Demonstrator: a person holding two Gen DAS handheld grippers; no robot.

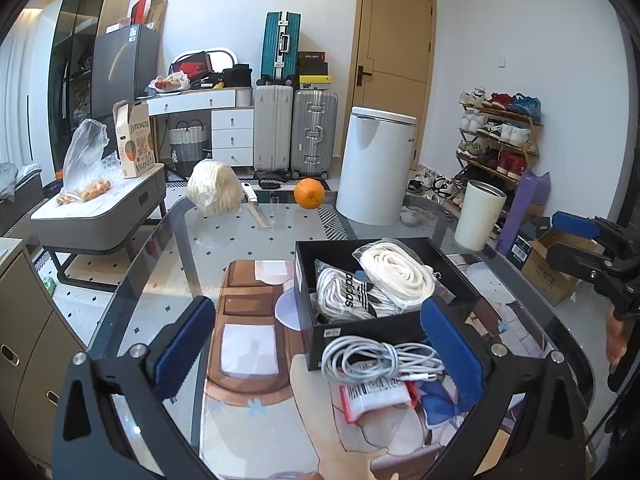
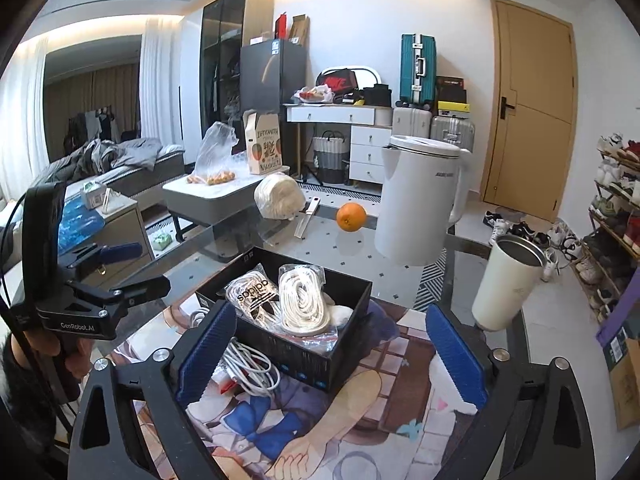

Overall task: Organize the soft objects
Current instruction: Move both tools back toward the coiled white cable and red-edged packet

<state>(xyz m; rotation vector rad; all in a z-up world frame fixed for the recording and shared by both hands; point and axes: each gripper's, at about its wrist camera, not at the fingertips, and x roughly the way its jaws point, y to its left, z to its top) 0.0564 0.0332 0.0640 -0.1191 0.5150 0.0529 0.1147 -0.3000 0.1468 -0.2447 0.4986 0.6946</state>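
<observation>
From the left wrist, the left hand-held gripper (image 1: pixel 320 344) stands wide and empty over the glass desk (image 1: pixel 248 236) — between its blue pads lies a white cable coil (image 1: pixel 376 360), touching the front of the black box (image 1: pixel 384 320) that holds two bagged rope bundles (image 1: pixel 372 284). From the right wrist, the right hand-held gripper (image 2: pixel 332 356) is likewise spread wide with nothing gripped (the box sits just ahead of its fingers), and an orange (image 2: pixel 351 217) rests farther back.

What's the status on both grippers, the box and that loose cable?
Left gripper, right gripper open, empty. Two rope bundles in black box. White cable outside. Nothing blocking.
</observation>
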